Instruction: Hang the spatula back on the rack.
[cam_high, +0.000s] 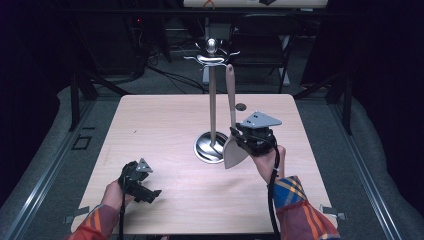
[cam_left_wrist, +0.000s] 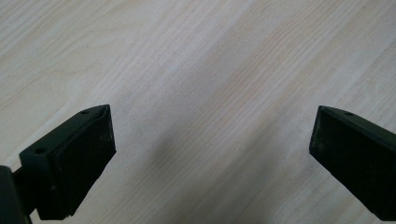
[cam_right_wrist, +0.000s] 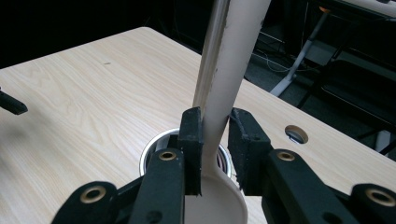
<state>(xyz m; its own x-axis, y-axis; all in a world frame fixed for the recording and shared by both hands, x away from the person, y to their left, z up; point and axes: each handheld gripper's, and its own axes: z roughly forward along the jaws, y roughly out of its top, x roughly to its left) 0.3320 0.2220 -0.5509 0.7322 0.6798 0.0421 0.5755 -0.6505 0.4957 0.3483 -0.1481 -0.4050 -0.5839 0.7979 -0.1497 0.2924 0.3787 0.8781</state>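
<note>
High view first: the right gripper (cam_high: 239, 136) is clamped on the neck of a pale spatula (cam_high: 231, 117), held upright, blade down near the table (cam_high: 165, 120), handle pointing to twelve o'clock. It stands just at three o'clock of the steel utensil stand (cam_high: 212, 100), whose round base sits mid-table and whose hooks spread out at the top. Over at eight o'clock of that base, the left gripper (cam_high: 145, 187) hangs low above the wood, well apart from the action.

Left gripper view now: both black jaws wide apart, bare wood grain between them, nothing held.

Right gripper view: the pads (cam_right_wrist: 192, 149) pinch the spatula (cam_right_wrist: 229, 70) right where the handle widens into the blade, with the stand's shiny base (cam_right_wrist: 152, 149) just behind at eleven o'clock.

My read: a light, stiff, smooth utensil, likely a bit slick, and top-heavy in this low grip, so it could pivot between the pads. Holding at the flat neck looks sensible; the handle's top end has to meet a hook.
</note>
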